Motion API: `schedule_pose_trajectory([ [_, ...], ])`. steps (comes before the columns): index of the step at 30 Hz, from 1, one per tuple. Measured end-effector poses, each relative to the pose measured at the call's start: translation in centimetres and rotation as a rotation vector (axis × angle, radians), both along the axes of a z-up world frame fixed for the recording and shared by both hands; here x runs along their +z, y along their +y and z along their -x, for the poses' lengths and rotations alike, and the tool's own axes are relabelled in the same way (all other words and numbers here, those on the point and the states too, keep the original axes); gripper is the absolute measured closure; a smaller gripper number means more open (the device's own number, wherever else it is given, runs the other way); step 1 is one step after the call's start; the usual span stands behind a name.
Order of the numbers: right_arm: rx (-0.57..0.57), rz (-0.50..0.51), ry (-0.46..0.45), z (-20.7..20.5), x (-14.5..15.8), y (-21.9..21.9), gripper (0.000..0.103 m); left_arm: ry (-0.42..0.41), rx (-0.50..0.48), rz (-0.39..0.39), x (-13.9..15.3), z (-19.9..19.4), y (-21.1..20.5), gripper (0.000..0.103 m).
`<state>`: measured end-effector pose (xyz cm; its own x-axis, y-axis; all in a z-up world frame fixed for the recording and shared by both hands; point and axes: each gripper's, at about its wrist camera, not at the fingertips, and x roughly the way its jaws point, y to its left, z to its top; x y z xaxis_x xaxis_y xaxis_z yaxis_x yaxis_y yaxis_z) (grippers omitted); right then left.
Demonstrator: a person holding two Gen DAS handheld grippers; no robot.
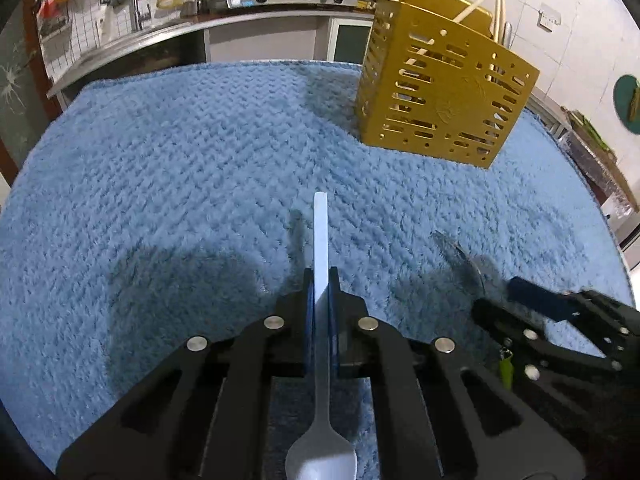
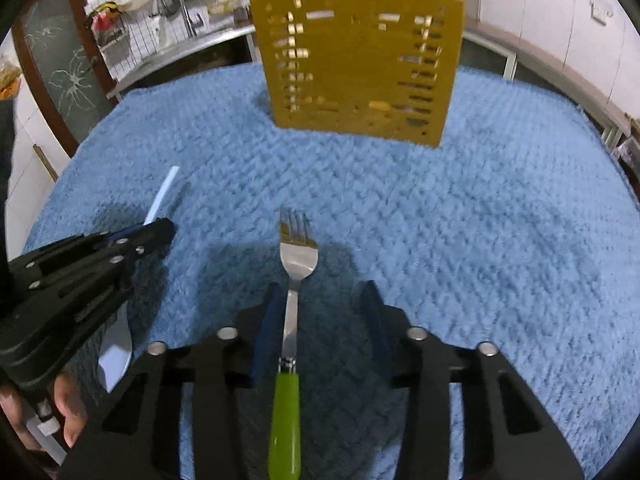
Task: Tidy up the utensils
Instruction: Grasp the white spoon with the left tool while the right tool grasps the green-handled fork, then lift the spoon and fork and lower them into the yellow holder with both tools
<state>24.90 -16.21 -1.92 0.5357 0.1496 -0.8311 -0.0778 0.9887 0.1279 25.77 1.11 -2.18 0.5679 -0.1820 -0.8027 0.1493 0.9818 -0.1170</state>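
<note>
2 grippers work over a blue fleece cloth [image 1: 180,152] on the tabletop.

The left gripper [image 1: 321,280] has its fingers clamped on the handle of a white spoon [image 1: 321,240], bowl toward the camera. The right gripper [image 2: 320,300] stands part open around a green-handled fork [image 2: 294,264], whose shaft lies against its left finger. A gold perforated utensil holder [image 2: 360,68] stands beyond.

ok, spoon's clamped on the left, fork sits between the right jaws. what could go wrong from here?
1. The right gripper isn't shut on the fork; only one pad looks close, so lifting now could drop it.
2. The left gripper holds the spoon mid-handle, bowl trailing behind; it may snag the yellow holder.
</note>
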Motion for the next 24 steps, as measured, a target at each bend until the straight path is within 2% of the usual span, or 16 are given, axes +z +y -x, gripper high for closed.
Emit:
schedule_pose_trajectory([
  [1, -0.004, -0.004, 0.016, -0.5, -0.1, 0.0, 0.066, 0.011, 0.002, 0.014, 0.0, -0.2, 0.2, 0.098],
  [3, -0.009, -0.003, 0.037, -1.1, 0.1, -0.1, 0.078, 0.026, 0.000, 0.031, 0.1, -0.7, 0.4, 0.098],
  [6, -0.014, -0.020, 0.069, -2.0, 0.0, -0.7, 0.091, 0.058, -0.006, 0.045, -0.1, -1.3, 0.3, 0.098],
  [10, 0.000, -0.058, 0.086, -2.7, 0.1, -2.0, 0.095, 0.103, -0.009, 0.054, -0.5, -2.2, 0.1, 0.098],
  [12, 0.014, -0.057, 0.084, -2.7, 0.1, -2.5, 0.099, 0.108, -0.019, 0.037, -0.5, -2.6, -0.2, 0.098],
  [16, 0.027, -0.095, 0.065, -2.7, 0.7, -4.4, 0.101, 0.125, -0.038, 0.014, -0.3, -3.1, -0.6, 0.098],
  [19, 0.035, -0.125, 0.048, -2.6, 0.9, -5.5, 0.100, 0.106, -0.039, 0.049, 0.7, -3.0, -0.6, 0.098],
  [24, 0.028, -0.175, -0.009, -2.4, 1.4, -7.0, 0.101, -0.031, -0.055, 0.053, 3.7, -2.2, -1.6, 0.098],
])
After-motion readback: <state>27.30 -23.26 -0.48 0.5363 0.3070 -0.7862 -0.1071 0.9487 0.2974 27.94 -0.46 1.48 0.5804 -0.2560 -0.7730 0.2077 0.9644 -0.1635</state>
